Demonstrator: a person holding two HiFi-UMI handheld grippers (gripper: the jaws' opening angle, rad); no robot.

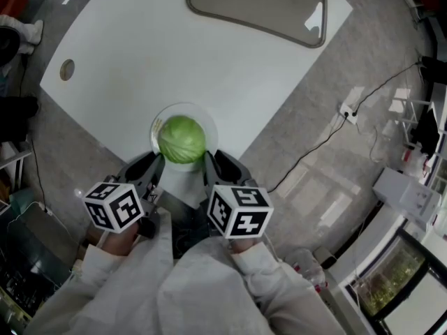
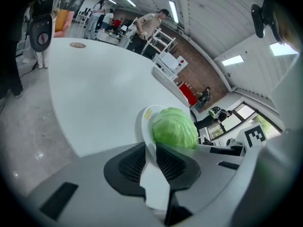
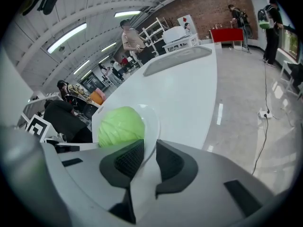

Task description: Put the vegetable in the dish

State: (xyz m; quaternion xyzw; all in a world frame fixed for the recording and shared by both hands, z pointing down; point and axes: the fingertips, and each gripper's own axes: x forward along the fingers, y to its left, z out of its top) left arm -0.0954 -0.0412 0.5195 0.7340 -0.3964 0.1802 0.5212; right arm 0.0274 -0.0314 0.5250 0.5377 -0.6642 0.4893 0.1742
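A pale green cabbage (image 1: 182, 139) lies in a white dish (image 1: 190, 109) at the near corner of the white table (image 1: 174, 40). My left gripper (image 1: 156, 162) is shut on the dish's left rim, and my right gripper (image 1: 210, 162) is shut on its right rim. In the left gripper view the ribbed pads pinch the dish rim (image 2: 146, 118) at my left gripper (image 2: 150, 150), with the cabbage (image 2: 174, 126) just beyond. The right gripper view has the same grip at my right gripper (image 3: 149, 150), with the dish wall (image 3: 152, 122) and the cabbage (image 3: 120, 125) to its left.
A grey tray (image 1: 258, 5) sits at the table's far end, and a round cable port (image 1: 67, 69) near its left edge. A power strip with a cable (image 1: 349, 110) lies on the floor to the right. People stand far off (image 2: 147, 25).
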